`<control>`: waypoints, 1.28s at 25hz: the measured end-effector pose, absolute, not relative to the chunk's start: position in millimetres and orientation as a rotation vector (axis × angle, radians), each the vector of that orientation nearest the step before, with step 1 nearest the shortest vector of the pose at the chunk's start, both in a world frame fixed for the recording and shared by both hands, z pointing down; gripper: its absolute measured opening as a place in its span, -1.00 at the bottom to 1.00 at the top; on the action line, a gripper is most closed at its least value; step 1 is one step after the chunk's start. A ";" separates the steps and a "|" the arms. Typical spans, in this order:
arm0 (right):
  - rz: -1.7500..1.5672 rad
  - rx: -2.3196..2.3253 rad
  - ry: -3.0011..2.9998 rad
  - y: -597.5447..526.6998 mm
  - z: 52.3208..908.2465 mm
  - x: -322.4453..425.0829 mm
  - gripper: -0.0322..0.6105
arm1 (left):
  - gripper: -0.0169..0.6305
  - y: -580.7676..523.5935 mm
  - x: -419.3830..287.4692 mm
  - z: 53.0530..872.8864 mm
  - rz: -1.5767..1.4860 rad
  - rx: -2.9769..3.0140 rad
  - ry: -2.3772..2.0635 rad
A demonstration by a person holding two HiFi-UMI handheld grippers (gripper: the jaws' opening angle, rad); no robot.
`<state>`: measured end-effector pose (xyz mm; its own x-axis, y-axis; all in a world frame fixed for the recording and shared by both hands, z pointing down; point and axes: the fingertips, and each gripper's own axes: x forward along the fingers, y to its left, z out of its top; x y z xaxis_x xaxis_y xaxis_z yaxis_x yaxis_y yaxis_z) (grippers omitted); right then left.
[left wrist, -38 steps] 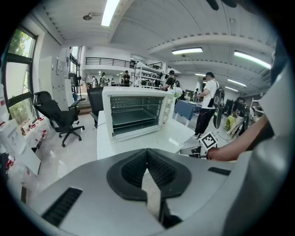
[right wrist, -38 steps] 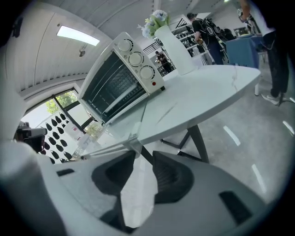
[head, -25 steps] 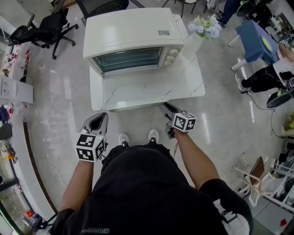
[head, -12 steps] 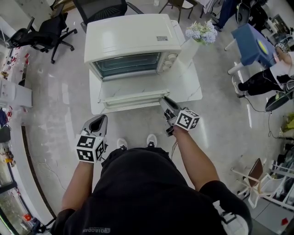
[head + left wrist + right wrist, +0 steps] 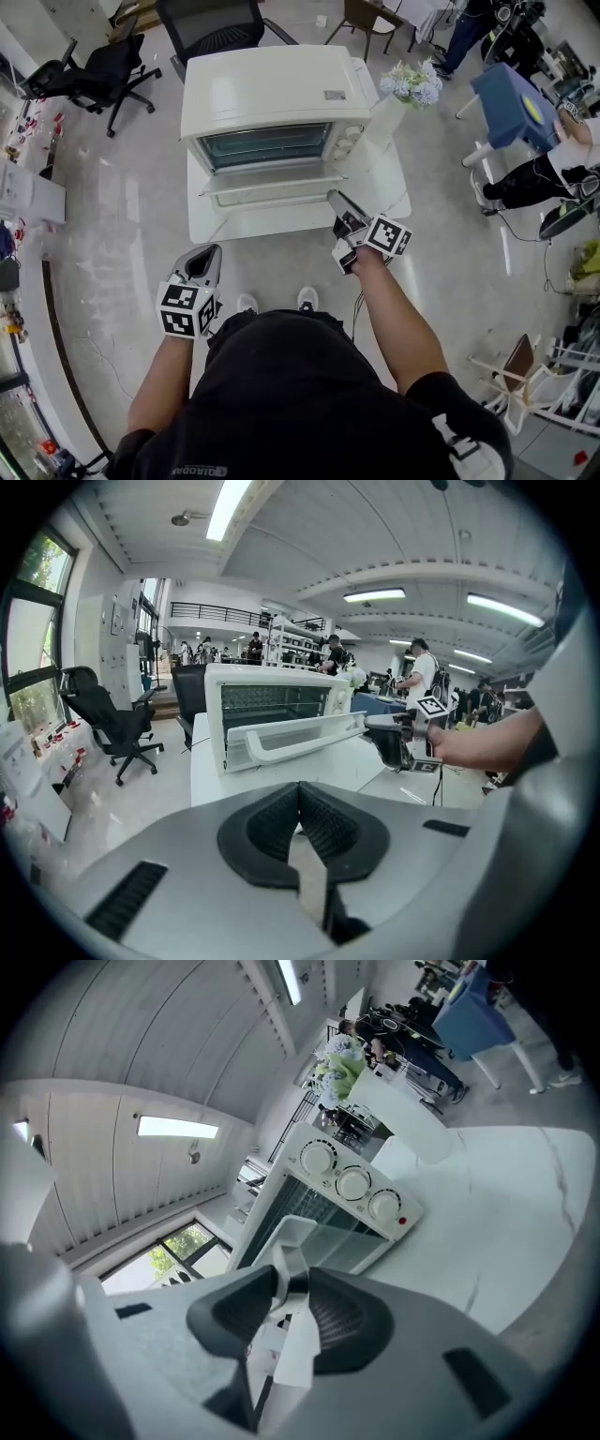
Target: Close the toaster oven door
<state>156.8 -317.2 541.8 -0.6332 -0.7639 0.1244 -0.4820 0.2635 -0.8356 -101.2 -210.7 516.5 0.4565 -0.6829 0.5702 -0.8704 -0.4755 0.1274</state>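
At twelve o'clock on the white marble table (image 5: 375, 183): cream toaster oven (image 5: 272, 89), front toward the person, toaster oven door (image 5: 265, 180) tilted partway up, neither flat nor shut. Shows the glass chamber open behind it and a white door handle (image 5: 300, 744) along the free edge.

At the door's three o'clock end: right gripper (image 5: 335, 198), jaws around the end of the handle, pads against it on both sides, jaws opening slightly. Reaches in from five o'clock, marker cube facing up.

At seven o'clock, off the table edge and well apart from the oven: left gripper (image 5: 208, 253), pads together at the tips, nothing between them. Points toward the oven front, low beside the person's hip.

At two o'clock of the oven, just beside the knob panel: white vase of pale flowers (image 5: 410, 75) on the same table.

Farther out on the pale floor: black office chair (image 5: 103, 66) at ten o'clock, blue table (image 5: 511, 94) and a seated person (image 5: 539, 169) at three o'clock.
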 end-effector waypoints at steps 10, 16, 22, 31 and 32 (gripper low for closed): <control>-1.411 -0.985 2.032 -357.0 521.4 159.9 -0.48 | -0.94 -210.5 -108.4 514.9 0.625 2.300 -1.321; -1.408 -0.932 1.979 -387.1 505.9 157.8 -0.53 | -0.94 -212.5 -113.2 516.7 0.618 2.291 -1.334; -1.393 -0.920 1.952 -406.1 498.7 157.3 -0.53 | -0.94 -215.4 -121.5 514.7 0.603 2.276 -1.365; -1.389 -0.915 1.934 -421.0 494.5 157.0 -0.53 | -0.94 -217.0 -126.5 514.0 0.595 2.262 -1.378; -1.389 -0.918 1.934 -421.7 494.8 157.1 -0.53 | -0.94 -217.0 -127.2 514.3 0.594 2.261 -1.379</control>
